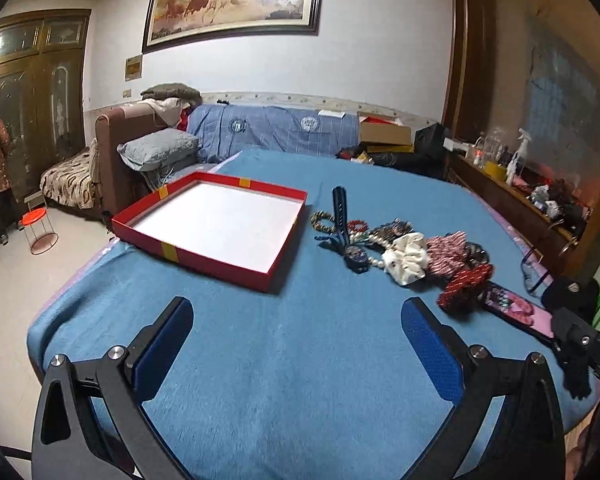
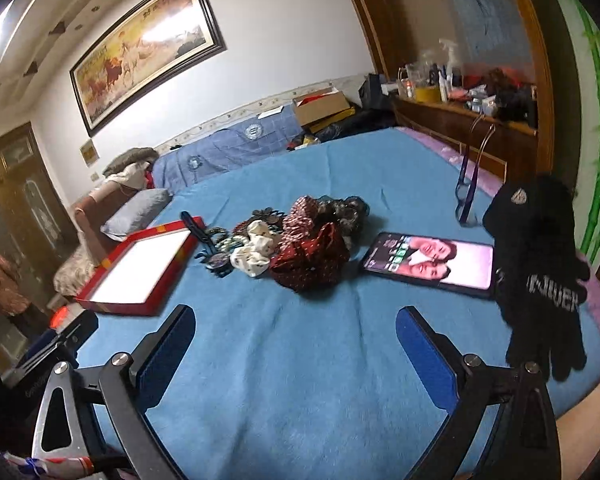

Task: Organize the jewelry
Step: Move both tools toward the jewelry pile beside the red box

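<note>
On bed [image 1: 260,360]: red tray [image 1: 210,224] left, jewelry heap [image 1: 400,248] beside it, phone [image 2: 428,264] right. Left claw [image 1: 296,320] spread, empty; right claw [image 2: 296,326] likewise.

Both wrist cameras sat low over the bed [image 1: 300,360], facing the far wall; each saw the red box [image 1: 216,222] and the jewelry pile [image 2: 292,240].

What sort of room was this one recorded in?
Most likely a lived-in bedroom at home: a bed under a blue blanket, a wooden wardrobe, and a cluttered dresser shelf along the wall.
</note>
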`<state>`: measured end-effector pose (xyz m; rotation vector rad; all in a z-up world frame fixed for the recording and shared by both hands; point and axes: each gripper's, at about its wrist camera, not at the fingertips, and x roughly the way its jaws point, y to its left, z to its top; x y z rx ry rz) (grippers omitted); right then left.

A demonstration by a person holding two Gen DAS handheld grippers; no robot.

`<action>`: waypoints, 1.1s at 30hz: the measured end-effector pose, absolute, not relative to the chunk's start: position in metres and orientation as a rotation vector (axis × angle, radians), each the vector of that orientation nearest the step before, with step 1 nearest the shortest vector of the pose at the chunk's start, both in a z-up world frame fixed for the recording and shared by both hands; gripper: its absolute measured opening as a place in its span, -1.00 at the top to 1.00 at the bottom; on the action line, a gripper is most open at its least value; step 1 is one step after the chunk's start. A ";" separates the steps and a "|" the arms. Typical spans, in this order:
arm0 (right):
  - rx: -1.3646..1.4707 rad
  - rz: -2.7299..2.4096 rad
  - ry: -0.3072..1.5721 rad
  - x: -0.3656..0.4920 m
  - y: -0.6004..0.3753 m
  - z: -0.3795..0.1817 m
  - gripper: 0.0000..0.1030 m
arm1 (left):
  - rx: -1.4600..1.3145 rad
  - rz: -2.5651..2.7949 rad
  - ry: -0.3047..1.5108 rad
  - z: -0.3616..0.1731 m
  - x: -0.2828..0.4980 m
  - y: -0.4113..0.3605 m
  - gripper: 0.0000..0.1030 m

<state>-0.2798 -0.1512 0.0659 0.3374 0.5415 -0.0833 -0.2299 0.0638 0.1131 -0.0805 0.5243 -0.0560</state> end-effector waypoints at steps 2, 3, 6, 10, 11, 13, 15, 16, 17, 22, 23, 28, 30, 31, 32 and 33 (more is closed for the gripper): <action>0.333 -0.085 0.545 -0.286 -0.150 0.070 -0.98 | -0.071 -0.055 0.506 0.118 -0.238 0.060 -1.00; 0.319 -0.090 0.544 -0.288 -0.147 0.072 -0.98 | -0.067 -0.055 0.500 0.120 -0.242 0.058 -1.00; 0.271 -0.106 0.521 -0.299 -0.140 0.079 -0.98 | -0.065 -0.061 0.499 0.122 -0.251 0.056 -1.00; 0.246 -0.114 0.502 -0.309 -0.138 0.084 -0.98 | -0.063 -0.060 0.504 0.120 -0.256 0.054 -1.00; 0.246 -0.117 0.502 -0.309 -0.139 0.084 -0.98 | -0.061 -0.061 0.500 0.121 -0.257 0.052 -1.00; 0.241 -0.134 0.505 -0.310 -0.141 0.082 -0.98 | -0.053 -0.062 0.491 0.120 -0.258 0.049 -1.00; 0.213 -0.151 0.521 -0.306 -0.139 0.079 -0.98 | -0.035 -0.063 0.488 0.116 -0.254 0.044 -1.00; 0.189 -0.159 0.535 -0.303 -0.137 0.077 -0.98 | -0.027 -0.061 0.490 0.112 -0.252 0.042 -1.00; 0.168 -0.160 0.550 -0.299 -0.135 0.073 -0.98 | -0.018 -0.057 0.498 0.108 -0.249 0.041 -1.00; 0.124 -0.150 0.584 -0.291 -0.124 0.059 -0.98 | -0.014 -0.052 0.537 0.096 -0.240 0.046 -1.00; 0.118 -0.158 0.579 -0.291 -0.124 0.059 -0.98 | -0.024 -0.053 0.532 0.097 -0.240 0.050 -1.00; 0.125 -0.162 0.536 -0.299 -0.123 0.068 -0.98 | -0.037 -0.062 0.531 0.099 -0.242 0.055 -1.00; 0.121 -0.162 0.525 -0.301 -0.123 0.069 -0.98 | -0.026 -0.068 0.529 0.098 -0.243 0.052 -1.00; 0.120 -0.162 0.527 -0.300 -0.123 0.070 -0.98 | -0.019 -0.071 0.526 0.098 -0.244 0.050 -1.00; 0.122 -0.162 0.530 -0.299 -0.123 0.069 -0.98 | -0.008 -0.073 0.524 0.097 -0.244 0.047 -1.00; 0.124 -0.163 0.533 -0.299 -0.124 0.069 -0.98 | 0.001 -0.074 0.525 0.096 -0.243 0.045 -1.00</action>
